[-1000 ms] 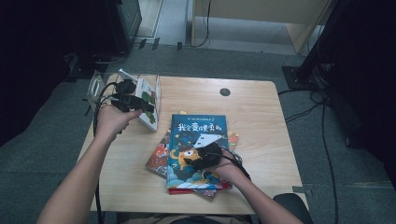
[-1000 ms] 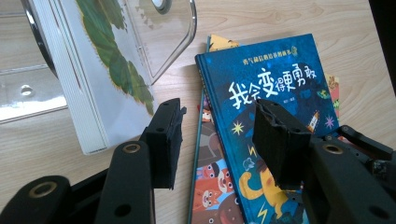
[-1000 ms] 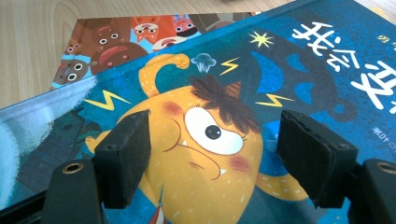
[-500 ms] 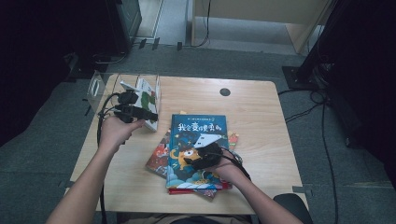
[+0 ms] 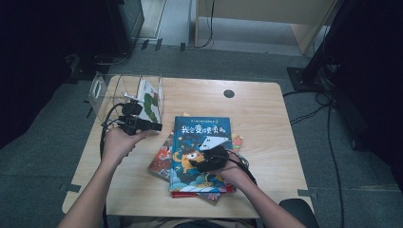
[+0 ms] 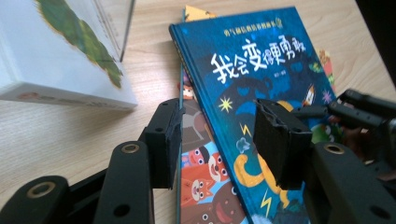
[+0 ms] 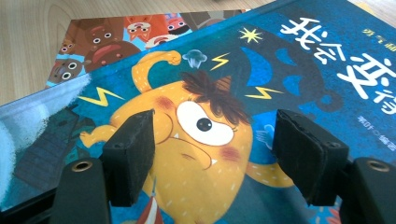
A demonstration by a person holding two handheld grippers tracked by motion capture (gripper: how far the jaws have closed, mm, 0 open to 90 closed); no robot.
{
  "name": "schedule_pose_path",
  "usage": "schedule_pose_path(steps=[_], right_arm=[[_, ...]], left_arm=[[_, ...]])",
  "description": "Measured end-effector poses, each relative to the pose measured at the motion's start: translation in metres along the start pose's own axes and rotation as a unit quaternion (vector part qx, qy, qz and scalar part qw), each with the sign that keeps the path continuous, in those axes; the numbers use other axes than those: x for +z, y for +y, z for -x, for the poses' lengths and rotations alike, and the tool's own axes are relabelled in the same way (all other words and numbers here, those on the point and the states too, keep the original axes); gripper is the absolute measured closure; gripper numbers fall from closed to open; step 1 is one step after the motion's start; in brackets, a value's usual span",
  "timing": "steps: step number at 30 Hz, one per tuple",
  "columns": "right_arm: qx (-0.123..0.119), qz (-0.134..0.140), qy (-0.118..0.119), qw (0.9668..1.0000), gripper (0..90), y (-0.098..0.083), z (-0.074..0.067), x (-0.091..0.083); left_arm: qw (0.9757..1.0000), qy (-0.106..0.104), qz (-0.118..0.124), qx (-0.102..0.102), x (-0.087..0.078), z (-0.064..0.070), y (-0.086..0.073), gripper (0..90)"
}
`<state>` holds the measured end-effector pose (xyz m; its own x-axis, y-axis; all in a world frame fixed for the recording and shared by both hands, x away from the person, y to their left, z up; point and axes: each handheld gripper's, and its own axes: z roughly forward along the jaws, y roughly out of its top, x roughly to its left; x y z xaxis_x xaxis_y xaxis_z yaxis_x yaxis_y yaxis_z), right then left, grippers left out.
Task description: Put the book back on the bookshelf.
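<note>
A blue picture book [image 5: 202,137] with a yellow monster on its cover tops a small stack in the table's middle. My left gripper [image 5: 153,126] is open just left of the stack; its jaws have just opened a little. In the left gripper view it [image 6: 217,126] faces the blue book's [image 6: 261,60] left edge and the orange book [image 6: 201,158] underneath, with nothing gripped. My right gripper [image 5: 202,160] is low over the cover. Its jaws have just been closing, and in the right gripper view it [image 7: 212,126] is open above the blue book [image 7: 289,60], holding nothing.
A clear plastic box [image 5: 111,88] stands at the table's far left corner, with a white book [image 5: 151,97] bearing a green caterpillar leaning in it. That white book [image 6: 56,51] lies just left of my left gripper. A dark round hole [image 5: 229,93] marks the far edge.
My left hand has drawn back from the clear box toward the person and sunk to the stack's left edge. The right hand has stayed on the blue book.
</note>
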<state>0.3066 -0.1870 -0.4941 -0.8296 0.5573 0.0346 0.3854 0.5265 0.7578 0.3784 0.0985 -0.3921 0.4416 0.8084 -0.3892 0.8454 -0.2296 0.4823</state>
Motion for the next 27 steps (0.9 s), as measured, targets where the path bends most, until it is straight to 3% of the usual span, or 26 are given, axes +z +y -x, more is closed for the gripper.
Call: schedule_pose_path(steps=[6, 13, 20, 23, 27], right_arm=[[0.008, 0.0, 0.001, 1.0, 36.4, -0.002, 0.004, -0.004], [0.018, 0.001, -0.004, 0.9998, 38.5, -0.005, 0.008, -0.009], [0.028, 0.0, -0.011, 0.9996, 42.9, -0.008, 0.015, -0.015], [0.032, 0.002, -0.015, 0.9994, 44.3, -0.009, 0.017, -0.019], [0.039, 0.005, -0.019, 0.999, 47.2, -0.011, 0.022, -0.023]], left_arm=[[0.9998, -0.018, 0.0, 0.012, 0.008, 0.002, -0.009, 41.6], [0.9988, -0.023, 0.012, 0.042, 0.014, 0.005, -0.018, 38.1], [0.9978, -0.04, 0.016, 0.05, 0.017, 0.004, -0.024, 36.7], [0.9968, -0.058, 0.012, 0.054, 0.021, 0.003, -0.026, 33.6], [0.9958, -0.061, 0.009, 0.067, 0.024, 0.004, -0.03, 31.0]])
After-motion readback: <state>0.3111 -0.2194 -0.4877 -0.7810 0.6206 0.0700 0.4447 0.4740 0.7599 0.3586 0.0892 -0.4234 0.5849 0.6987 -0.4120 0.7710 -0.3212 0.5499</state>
